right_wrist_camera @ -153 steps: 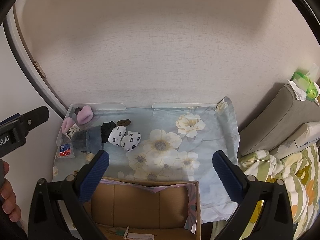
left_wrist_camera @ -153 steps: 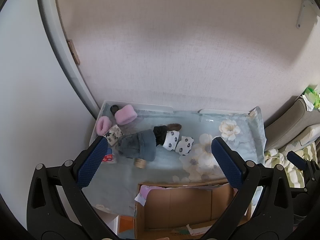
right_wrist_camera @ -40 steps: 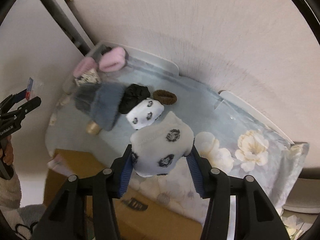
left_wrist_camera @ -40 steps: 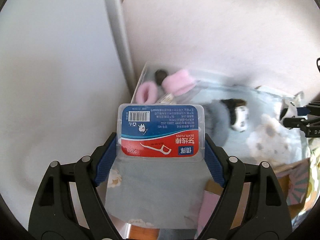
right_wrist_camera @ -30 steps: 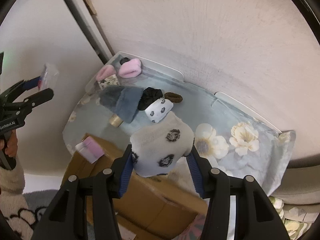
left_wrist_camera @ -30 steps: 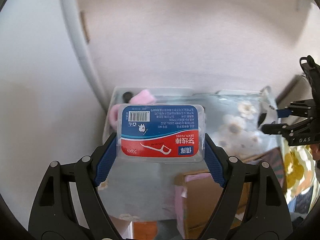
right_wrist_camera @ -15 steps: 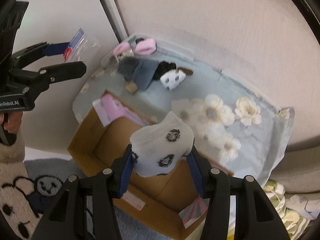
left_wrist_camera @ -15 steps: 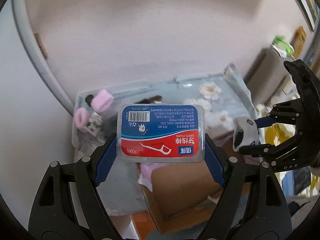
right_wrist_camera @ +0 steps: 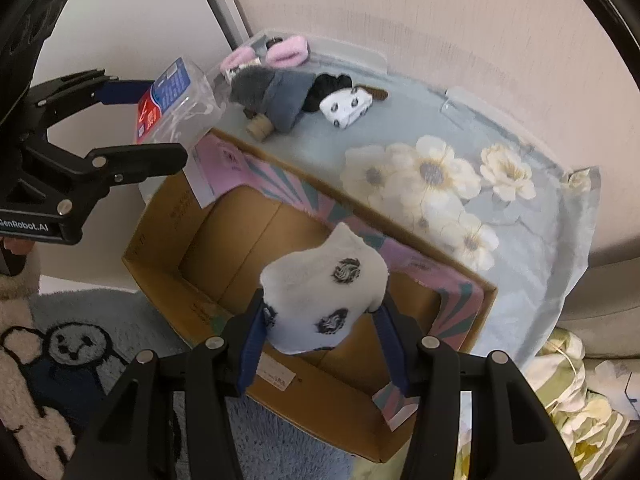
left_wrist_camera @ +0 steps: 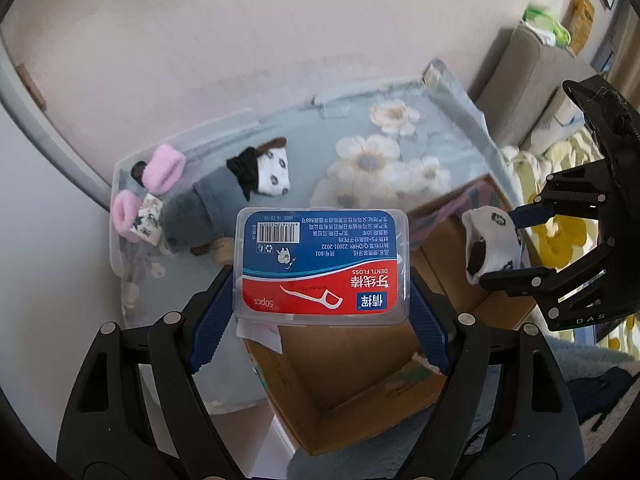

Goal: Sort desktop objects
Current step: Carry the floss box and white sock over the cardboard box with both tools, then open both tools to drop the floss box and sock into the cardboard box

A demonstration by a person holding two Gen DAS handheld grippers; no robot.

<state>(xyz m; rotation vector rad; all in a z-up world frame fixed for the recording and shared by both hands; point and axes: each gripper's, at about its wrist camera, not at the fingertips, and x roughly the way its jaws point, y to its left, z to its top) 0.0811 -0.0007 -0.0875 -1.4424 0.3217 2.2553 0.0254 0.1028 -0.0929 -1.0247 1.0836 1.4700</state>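
My left gripper is shut on a clear dental floss box with a blue and red label, held above the left edge of an open cardboard box. It also shows in the right wrist view. My right gripper is shut on a white sock with dark spots, held over the cardboard box. The sock shows in the left wrist view. On the floral cloth lie a second spotted sock, a grey hat, a black item and pink rolls.
The low table's floral cloth runs along a pale wall. A grey cushion stands to the right. A rug with a bear pattern lies on the floor left of the cardboard box. A brown hair band lies by the sock.
Both grippers lifted their items off the table and moved back over the cardboard box. The floss box and the sock stay gripped throughout.
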